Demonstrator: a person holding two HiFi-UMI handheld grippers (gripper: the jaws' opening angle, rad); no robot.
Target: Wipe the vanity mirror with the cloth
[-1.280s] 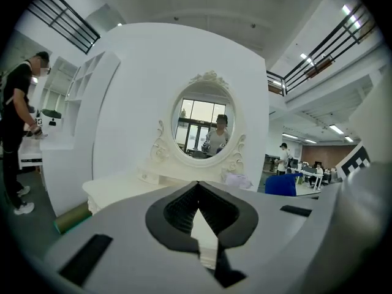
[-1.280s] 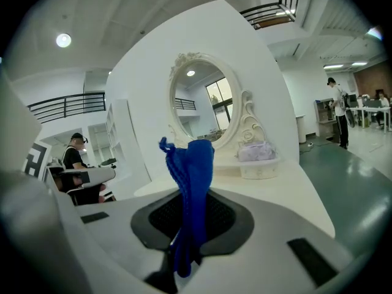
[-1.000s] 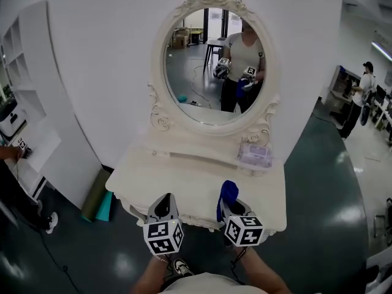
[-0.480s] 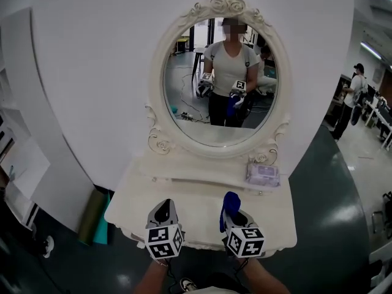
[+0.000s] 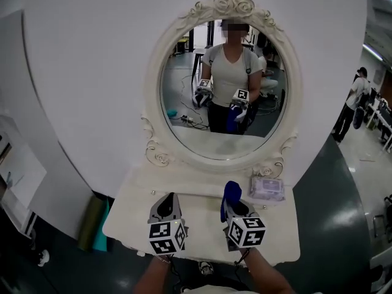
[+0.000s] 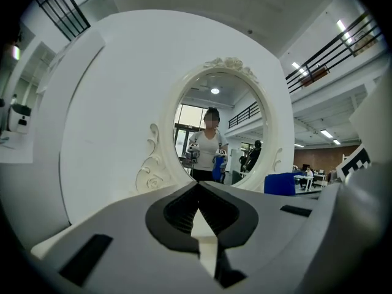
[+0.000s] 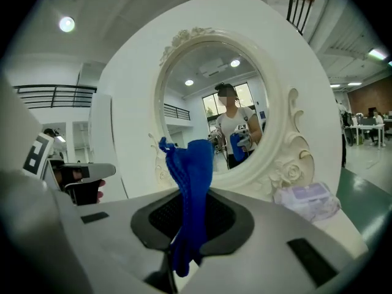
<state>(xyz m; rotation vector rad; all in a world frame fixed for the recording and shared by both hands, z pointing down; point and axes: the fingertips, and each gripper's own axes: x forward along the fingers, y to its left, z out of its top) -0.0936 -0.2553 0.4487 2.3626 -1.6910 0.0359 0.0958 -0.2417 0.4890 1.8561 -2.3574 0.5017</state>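
The oval vanity mirror (image 5: pixel 223 90) in its cream carved frame stands upright at the back of the cream vanity table (image 5: pixel 202 195). It reflects a person holding both grippers. My right gripper (image 5: pixel 231 204) hovers over the table's front edge, shut on a blue cloth (image 5: pixel 229 193) that sticks up from its jaws. In the right gripper view the cloth (image 7: pixel 191 182) hangs pinched between the jaws, with the mirror (image 7: pixel 211 103) ahead and well apart. My left gripper (image 5: pixel 166 202) is beside it, jaws shut with nothing held (image 6: pixel 197 187); the mirror (image 6: pixel 220 127) lies ahead.
A pack of wipes (image 5: pixel 267 187) lies at the table's back right, below the mirror frame. A green rolled mat (image 5: pixel 92 220) leans by the table's left side. A white curved wall stands behind. Another person (image 5: pixel 349 112) stands far right on the dark floor.
The view has tilted up and drawn closer, so the mirror looks larger and shows the reflected person in full. Both grippers hold about the same place over the table's front.
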